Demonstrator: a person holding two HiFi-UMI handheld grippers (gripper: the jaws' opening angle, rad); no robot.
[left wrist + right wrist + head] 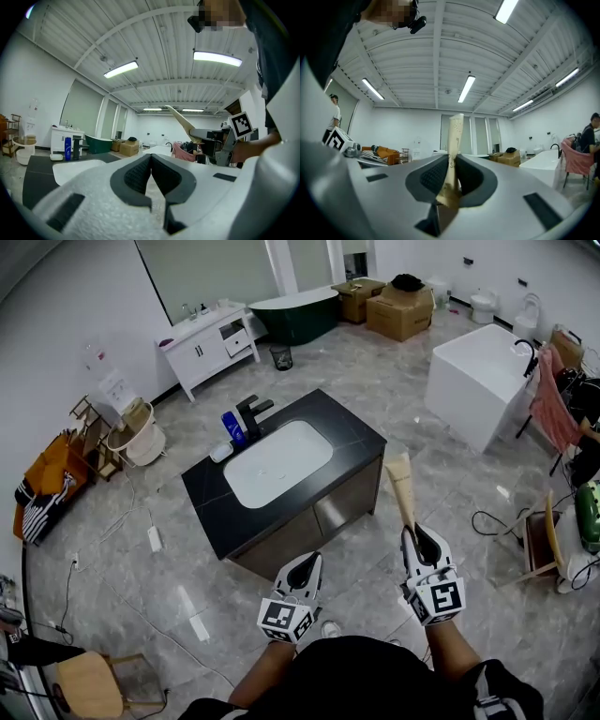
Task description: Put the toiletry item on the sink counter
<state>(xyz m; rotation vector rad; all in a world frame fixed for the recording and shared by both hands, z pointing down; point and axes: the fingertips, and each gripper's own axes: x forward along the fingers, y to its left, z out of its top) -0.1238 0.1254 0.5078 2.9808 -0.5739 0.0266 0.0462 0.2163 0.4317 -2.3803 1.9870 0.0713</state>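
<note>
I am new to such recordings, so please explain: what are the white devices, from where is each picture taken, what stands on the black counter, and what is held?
No robot here: a person holds a two-jaw gripper in each hand. One picture comes from a camera on the person's head, looking down; the other two from cameras riding on the grippers. The right gripper is shut on a beige tube. The left gripper is shut and empty. The black sink counter has a white basin, a black faucet and a blue bottle.
</note>
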